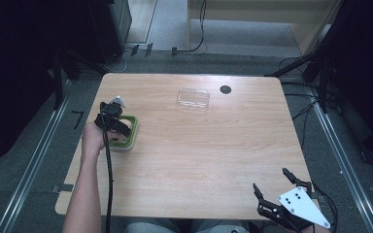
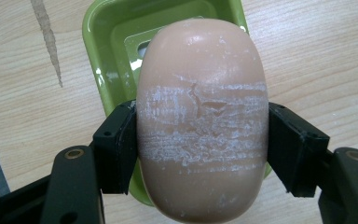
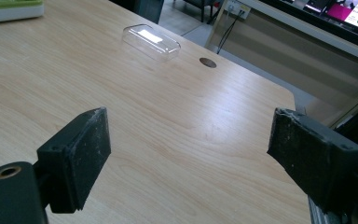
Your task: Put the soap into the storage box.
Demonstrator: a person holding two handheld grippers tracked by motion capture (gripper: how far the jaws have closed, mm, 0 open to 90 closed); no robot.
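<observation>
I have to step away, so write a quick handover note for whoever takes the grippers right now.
Left gripper: shut on the bar of soap, jaws on its two long sides, held over the green soap dish at the table's left side.
Right gripper: open, holding nothing, at the table's near right corner.
Clear lid: lying on the table at the far side, away from the dish.
Done: soap gripped.
Left, probably: set the soap in the dish or carry it off, then deal with the lid.

Matt scuffed soap [image 2: 201,126], glossy green plastic dish [image 2: 107,42], pale wood-grain table [image 2: 307,56], clear plastic lid [image 3: 151,41]
</observation>
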